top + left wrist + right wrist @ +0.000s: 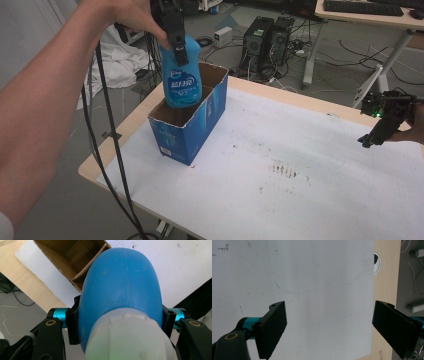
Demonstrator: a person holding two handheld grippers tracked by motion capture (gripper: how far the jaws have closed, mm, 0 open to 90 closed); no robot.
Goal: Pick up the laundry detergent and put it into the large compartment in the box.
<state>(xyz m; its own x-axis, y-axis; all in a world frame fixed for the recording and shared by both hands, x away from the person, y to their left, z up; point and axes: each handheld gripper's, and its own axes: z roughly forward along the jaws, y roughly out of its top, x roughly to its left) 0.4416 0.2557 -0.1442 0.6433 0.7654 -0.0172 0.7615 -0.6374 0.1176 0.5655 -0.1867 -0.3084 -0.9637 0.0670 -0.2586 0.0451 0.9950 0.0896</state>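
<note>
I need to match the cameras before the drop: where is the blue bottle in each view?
High view: blue bottle upper left, base inside the open box.
Left gripper view: blue bottle centre, clamped at its neck.
Right gripper view: not in it.
Shared landmark: the white sheet.

Even, diffuse indoor light, with no harsh glare on the white worktop [310, 165] beyond the left tool [175, 47]. Close to that tool the blue bottle [120, 290] and its pale cap are soft and out of focus (the cap especially). Shadows below the right tool [329, 327] are faint.
</note>
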